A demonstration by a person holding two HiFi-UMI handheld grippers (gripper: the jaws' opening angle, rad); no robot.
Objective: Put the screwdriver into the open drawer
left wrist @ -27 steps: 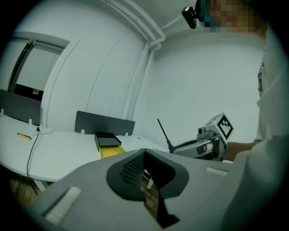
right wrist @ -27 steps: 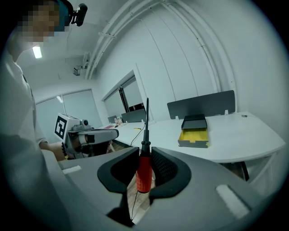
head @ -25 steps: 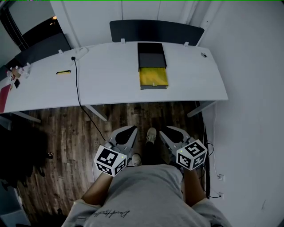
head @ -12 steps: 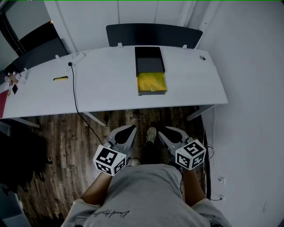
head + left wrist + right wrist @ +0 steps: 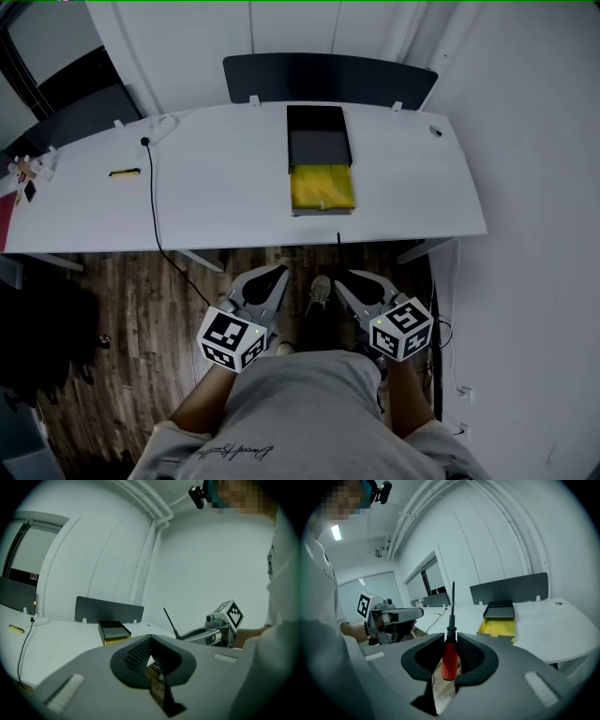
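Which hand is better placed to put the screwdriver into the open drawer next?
Right. The right gripper is shut on the screwdriver by its red handle, and the open drawer lies ahead of it on the desk. The left gripper holds nothing.

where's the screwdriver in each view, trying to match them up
Head view: screwdriver, only its thin dark shaft, just below the desk's near edge, ahead of the right gripper.
Left gripper view: shaft slanting up, right of centre.
Right gripper view: centre, red handle between the jaws.
Shared landmark: the yellow open drawer.
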